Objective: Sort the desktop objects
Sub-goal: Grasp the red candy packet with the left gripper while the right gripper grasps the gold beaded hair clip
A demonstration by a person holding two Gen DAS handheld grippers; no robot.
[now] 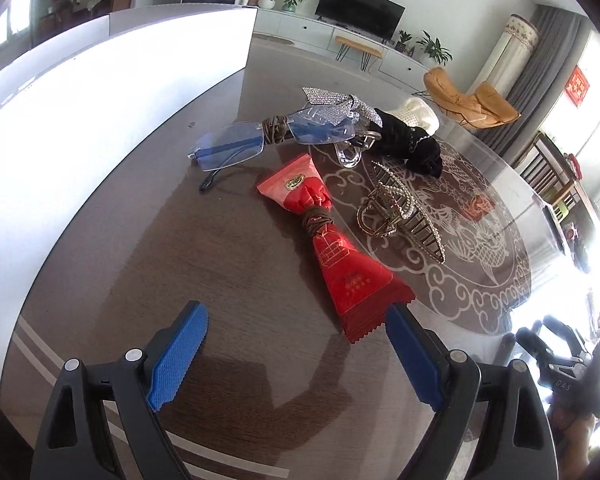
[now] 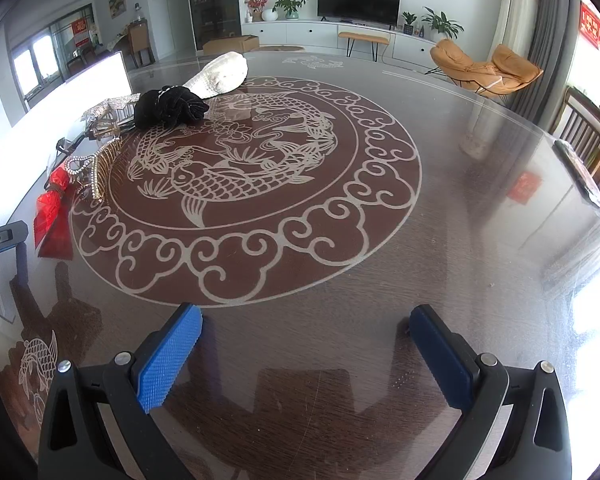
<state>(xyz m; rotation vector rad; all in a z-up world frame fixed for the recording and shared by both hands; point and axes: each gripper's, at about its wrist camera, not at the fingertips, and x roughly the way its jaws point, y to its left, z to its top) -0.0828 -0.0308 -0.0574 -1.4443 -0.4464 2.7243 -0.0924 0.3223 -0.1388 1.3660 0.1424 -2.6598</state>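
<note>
In the left wrist view, my left gripper (image 1: 296, 320) is open and empty, just short of a red snack packet (image 1: 328, 248) cinched by a brown hair tie (image 1: 315, 218). Beyond lie rimless glasses (image 1: 268, 140) with a second brown tie, a gold pearl claw clip (image 1: 400, 210), a clear rhinestone bow clip (image 1: 340, 110), a black scrunchie (image 1: 410, 142) and a cream scrunchie (image 1: 418, 114). My right gripper (image 2: 306, 320) is open and empty over bare table. The packet (image 2: 54, 216), gold clip (image 2: 96, 172), black scrunchie (image 2: 168, 108) and cream scrunchie (image 2: 222, 74) sit at its far left.
The round brown glass-topped table (image 2: 480, 220) has a carp medallion (image 2: 240, 184) at its centre. A white box (image 1: 112, 92) stands along the table's left side. A wooden chair (image 2: 588, 132) stands beyond the right rim. The other gripper shows at the right edge of the left wrist view (image 1: 560, 368).
</note>
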